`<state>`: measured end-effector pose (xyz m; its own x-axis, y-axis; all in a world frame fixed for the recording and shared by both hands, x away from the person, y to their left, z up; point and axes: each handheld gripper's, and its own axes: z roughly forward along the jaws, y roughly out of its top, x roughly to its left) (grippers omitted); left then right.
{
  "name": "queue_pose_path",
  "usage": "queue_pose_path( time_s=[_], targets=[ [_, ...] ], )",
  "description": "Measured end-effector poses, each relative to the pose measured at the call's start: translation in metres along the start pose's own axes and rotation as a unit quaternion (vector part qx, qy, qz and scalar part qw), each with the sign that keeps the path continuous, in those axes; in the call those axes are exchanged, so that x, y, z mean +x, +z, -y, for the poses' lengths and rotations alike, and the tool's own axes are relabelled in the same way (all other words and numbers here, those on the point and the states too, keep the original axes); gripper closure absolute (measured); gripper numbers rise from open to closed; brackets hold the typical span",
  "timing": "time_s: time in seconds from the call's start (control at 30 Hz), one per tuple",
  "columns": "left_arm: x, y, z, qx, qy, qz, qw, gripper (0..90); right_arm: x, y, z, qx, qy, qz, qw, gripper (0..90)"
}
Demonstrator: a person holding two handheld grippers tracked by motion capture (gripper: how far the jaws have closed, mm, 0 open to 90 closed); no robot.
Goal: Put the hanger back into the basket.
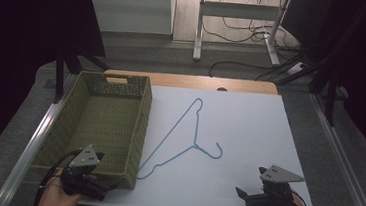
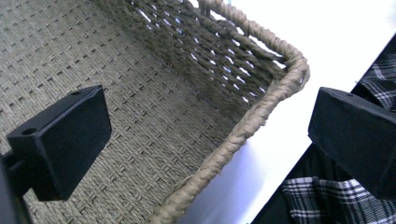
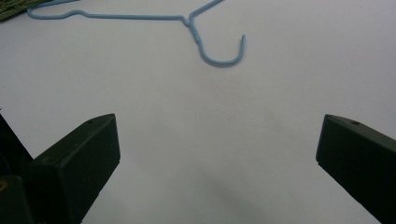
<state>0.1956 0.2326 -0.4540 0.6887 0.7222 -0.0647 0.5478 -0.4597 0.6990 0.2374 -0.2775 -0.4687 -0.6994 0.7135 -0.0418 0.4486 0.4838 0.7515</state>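
Hanger point(image 1: 188, 136) flat beside basket point(image 1: 141, 124), grippers apart.

Hanger point(image 1: 183, 138) right of basket point(image 1: 69, 118)

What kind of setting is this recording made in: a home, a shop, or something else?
Most likely a lab or recording workspace, not a home. A white table holds just a woven basket and a blue wire hanger, dark curtains close in both sides, and loose cables trail across the floor behind by a metal frame.
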Motion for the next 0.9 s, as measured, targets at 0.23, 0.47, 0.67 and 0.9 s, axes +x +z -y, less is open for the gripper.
queue_pose_path(
  time_s=[0.23, 0.47, 0.67, 0.9],
  targets=[
    [0.002, -0.006, -0.005, -0.005, -0.003, 0.021, 0.9998, 0.0, 0.0, 0.001, 0.0, 0.001, -0.001, 0.002, 1.0, 0.0],
    [0.002, -0.011, -0.014, 0.0, -0.012, 0.024, 0.9996, 0.0, 0.0, 0.0, 0.0, 0.0, 0.001, 0.005, 1.0, 0.0],
    [0.005, -0.011, -0.022, 0.021, -0.023, 0.03, 0.9991, 0.0, 0.0, 0.0, -0.001, 0.0, 0.0, 0.007, 1.0, 0.0],
    [0.01, -0.011, -0.033, 0.041, -0.024, 0.023, 0.9986, 0.0, 0.0, -0.001, 0.0, -0.001, 0.0, 0.009, 1.0, 0.0]
  ],
)
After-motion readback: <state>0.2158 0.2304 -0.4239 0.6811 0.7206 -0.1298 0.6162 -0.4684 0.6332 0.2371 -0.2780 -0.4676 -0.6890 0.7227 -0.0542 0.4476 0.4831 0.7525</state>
